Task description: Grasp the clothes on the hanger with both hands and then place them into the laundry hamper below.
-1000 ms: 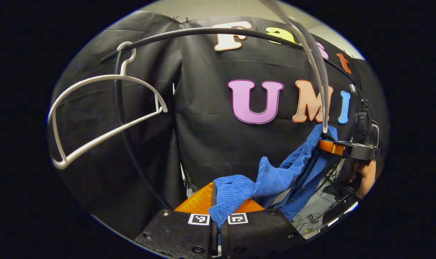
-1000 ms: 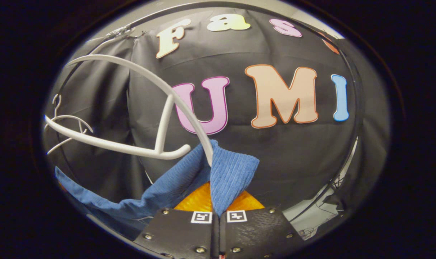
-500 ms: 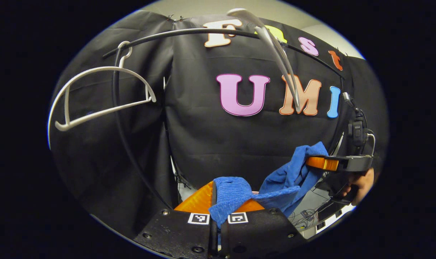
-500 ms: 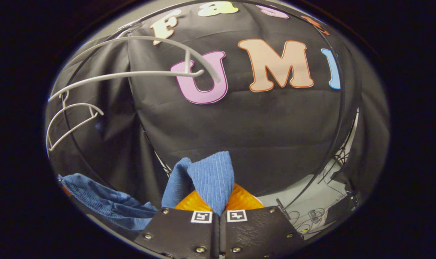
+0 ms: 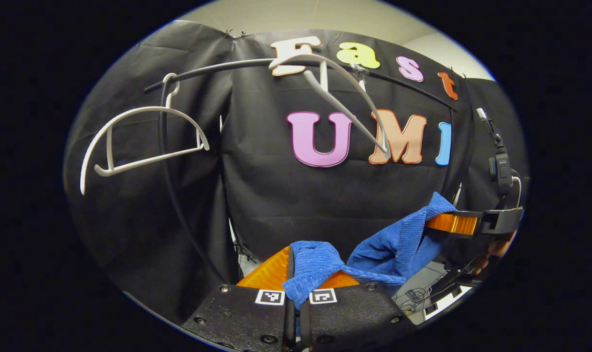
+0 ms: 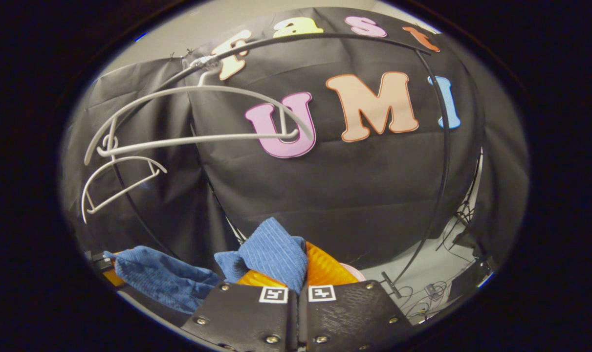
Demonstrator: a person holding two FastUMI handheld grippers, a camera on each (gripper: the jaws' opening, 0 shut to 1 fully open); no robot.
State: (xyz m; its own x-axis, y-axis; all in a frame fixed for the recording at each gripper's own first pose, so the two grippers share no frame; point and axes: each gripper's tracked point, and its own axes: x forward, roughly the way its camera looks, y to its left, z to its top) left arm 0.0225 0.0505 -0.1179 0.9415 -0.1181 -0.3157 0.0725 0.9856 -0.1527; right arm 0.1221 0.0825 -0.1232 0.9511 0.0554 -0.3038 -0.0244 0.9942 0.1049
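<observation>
a black curved rail [image 5: 217, 68] arcs across the upper part of the left gripper view, and it carries two white plastic hangers. one bare hanger [image 5: 139, 142] hooks over the rail at the upper left of the frame. the other hanger [image 5: 344, 93] hangs from the rail at top centre, tilted, also bare. in the right gripper view the rail [image 6: 325, 36] runs along the top, then bends down the right side to a pale floor [image 6: 423, 274] where loose cables [image 6: 432, 293] lie at lower right.

Ribbed blue cloth garment [image 5: 388, 244], smooth white plastic hangers [image 5: 139, 142], matt black cloth wall [image 6: 354, 195]
</observation>
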